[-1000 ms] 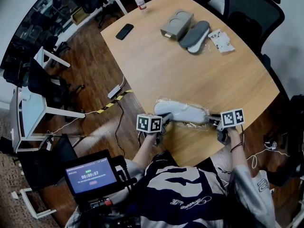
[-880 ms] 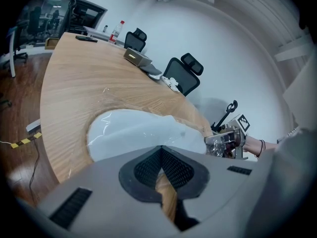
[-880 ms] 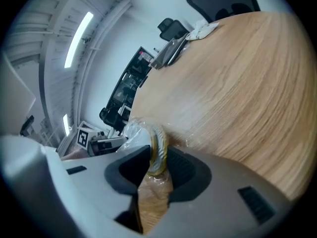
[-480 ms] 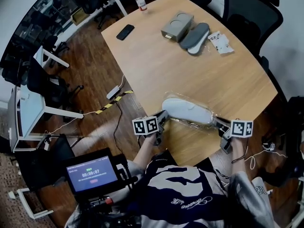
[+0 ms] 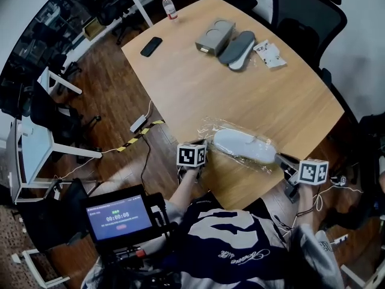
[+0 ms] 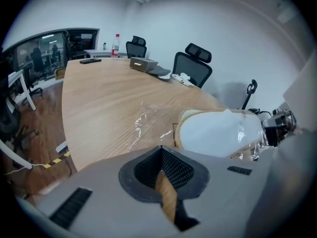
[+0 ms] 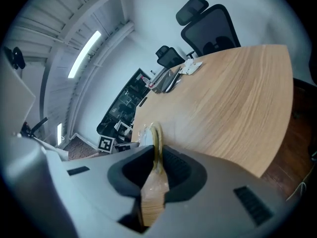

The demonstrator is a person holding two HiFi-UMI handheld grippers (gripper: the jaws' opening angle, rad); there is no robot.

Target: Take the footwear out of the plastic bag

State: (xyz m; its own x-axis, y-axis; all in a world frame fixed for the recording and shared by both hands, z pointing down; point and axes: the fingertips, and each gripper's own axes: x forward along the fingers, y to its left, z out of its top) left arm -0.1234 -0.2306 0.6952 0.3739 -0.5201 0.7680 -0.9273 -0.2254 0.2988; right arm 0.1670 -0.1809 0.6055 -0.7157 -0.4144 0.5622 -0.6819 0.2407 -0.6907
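A white slipper [image 5: 243, 145] lies in a clear plastic bag [image 5: 213, 127] near the table's front edge. My left gripper [image 5: 203, 145] sits at the bag's left end with its jaws together, apparently pinching the film. In the left gripper view the slipper [image 6: 218, 133] shows just beyond the gripper [image 6: 161, 150], with the crinkled bag [image 6: 141, 123] beside it. My right gripper [image 5: 283, 159] holds the slipper's right end. Its jaws have just been closing, and the slipper's rim [image 7: 156, 135] stands edge-on between them in the right gripper view, at the gripper [image 7: 154, 150].
At the far end of the wooden table [image 5: 198, 83] are a grey box [image 5: 215, 35], a pair of grey slippers [image 5: 236, 43], a white packet [image 5: 269, 54], a phone [image 5: 150, 46] and a bottle [image 5: 168, 6]. Office chairs [image 5: 307, 14] stand behind.
My right gripper has moved right and up, past the table's front edge, drawing the slipper's right end along. The left gripper has stayed at the bag's left end.
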